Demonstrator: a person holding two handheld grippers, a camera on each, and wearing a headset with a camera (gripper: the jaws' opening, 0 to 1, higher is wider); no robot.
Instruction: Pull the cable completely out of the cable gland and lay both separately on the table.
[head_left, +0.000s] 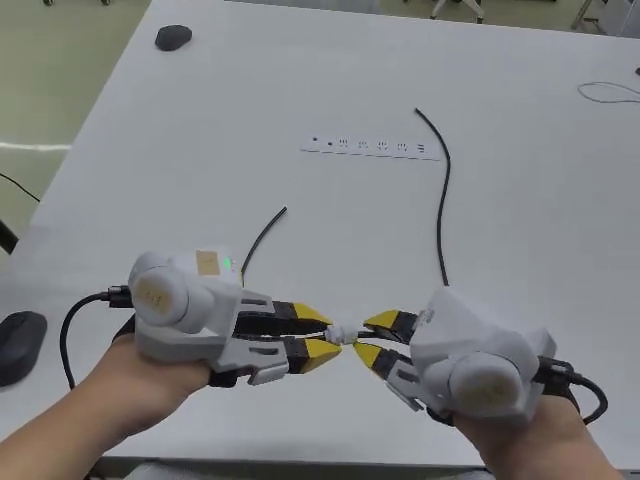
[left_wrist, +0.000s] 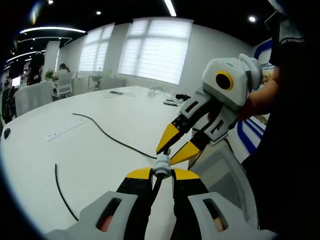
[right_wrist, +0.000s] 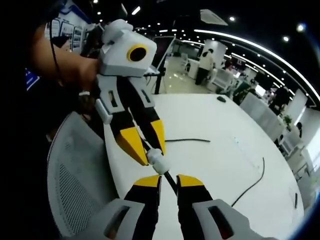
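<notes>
Big white table (head_left: 520, 250), power strip (head_left: 371, 147) lying around 1 o'clock. Long black cable (head_left: 443, 200) at 2, shorter cable (head_left: 262, 238) at 9, dark mouse (head_left: 173, 37) way off at 11.

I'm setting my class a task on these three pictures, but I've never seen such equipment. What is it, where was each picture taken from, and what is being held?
There is no robot: a person holds two tools, each ending in a two-jaw gripper. The head view comes from a headset camera looking down at a white table; the two round pictures come from cameras riding on the grippers. The left gripper seems closed on a small white cable gland; the right gripper pinches the black cable that runs through it. A power strip and a mouse lie further back.
</notes>
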